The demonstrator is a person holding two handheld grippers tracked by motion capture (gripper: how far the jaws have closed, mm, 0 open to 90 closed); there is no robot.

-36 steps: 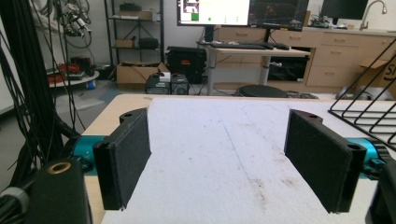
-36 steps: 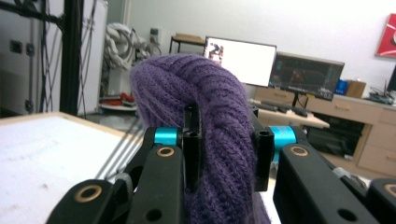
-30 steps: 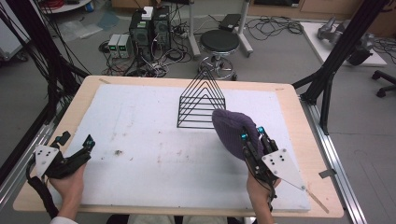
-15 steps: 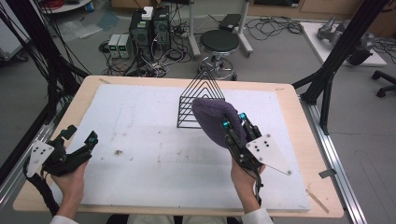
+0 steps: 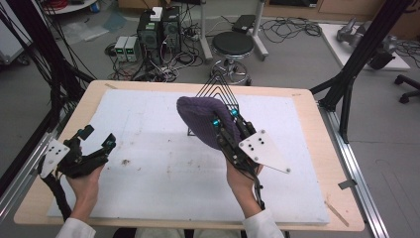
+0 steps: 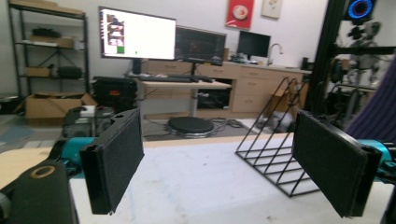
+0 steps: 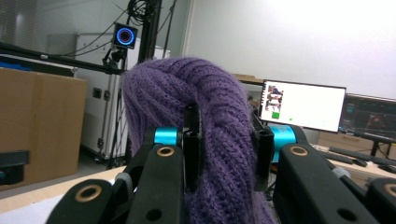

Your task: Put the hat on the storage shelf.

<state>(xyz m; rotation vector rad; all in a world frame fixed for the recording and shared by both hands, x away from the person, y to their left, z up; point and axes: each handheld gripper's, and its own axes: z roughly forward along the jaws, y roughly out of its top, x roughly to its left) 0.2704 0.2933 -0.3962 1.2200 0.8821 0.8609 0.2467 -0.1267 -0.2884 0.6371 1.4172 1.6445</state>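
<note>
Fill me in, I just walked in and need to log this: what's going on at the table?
A person works with a handheld gripper in each hand. The right gripper is shut on a purple knit hat, holding it off the table just in front of the black wire rack. The left gripper hangs near the table's left edge, its fingers just opened wide with nothing between them.

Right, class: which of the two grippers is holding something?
The right gripper: its jaws pinch a purple knit hat, lifted before the wire rack. The left gripper, with jaws just opening, holds nothing.
</note>
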